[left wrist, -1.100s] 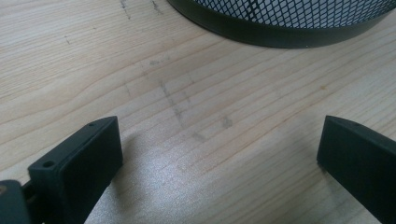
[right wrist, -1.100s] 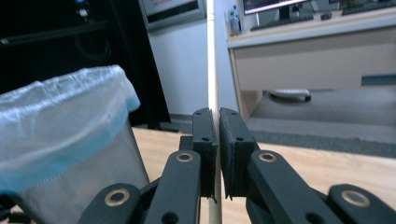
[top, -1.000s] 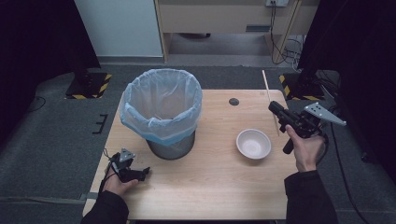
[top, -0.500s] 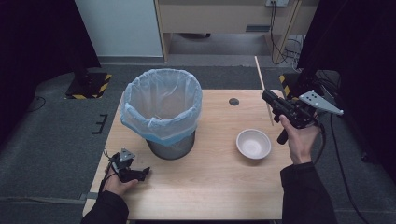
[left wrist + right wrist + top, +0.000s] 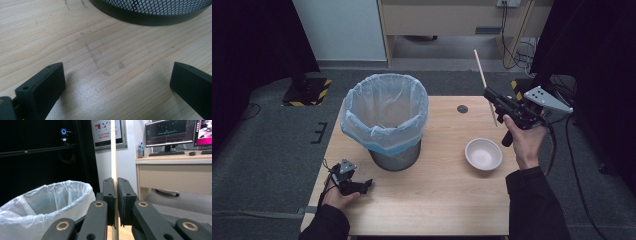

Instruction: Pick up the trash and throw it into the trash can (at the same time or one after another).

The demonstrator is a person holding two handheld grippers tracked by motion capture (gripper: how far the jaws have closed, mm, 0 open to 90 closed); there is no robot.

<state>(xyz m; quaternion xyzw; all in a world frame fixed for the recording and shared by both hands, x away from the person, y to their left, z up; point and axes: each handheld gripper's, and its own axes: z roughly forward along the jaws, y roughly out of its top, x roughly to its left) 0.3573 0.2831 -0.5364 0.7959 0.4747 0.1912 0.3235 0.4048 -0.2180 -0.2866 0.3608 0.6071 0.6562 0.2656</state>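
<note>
My right gripper point(image 5: 490, 94) is raised over the table's right side, shut on a thin wooden stick point(image 5: 484, 84) that stands nearly upright between its pads. In the right gripper view the stick point(image 5: 114, 152) runs up out of frame from the closed gripper point(image 5: 116, 185). A mesh bin with a pale blue liner point(image 5: 384, 117) stands at the table's left centre; its bag point(image 5: 45, 202) lies ahead and left of the stick. A white bowl point(image 5: 483, 154) sits on the table below my right hand. My left gripper point(image 5: 368, 183) rests low on the table by the bin, open point(image 5: 117, 85), nothing between its jaws.
The bin's dark base point(image 5: 150, 17) lies just ahead of the left gripper. A small dark round spot point(image 5: 462, 109) marks the wooden table point(image 5: 437, 200) behind the bowl. A desk with monitors point(image 5: 170, 135) stands beyond the table; dark curtains flank both sides.
My right gripper has risen and shifted left toward the bin with the stick in it. The left gripper has stayed where it was.
</note>
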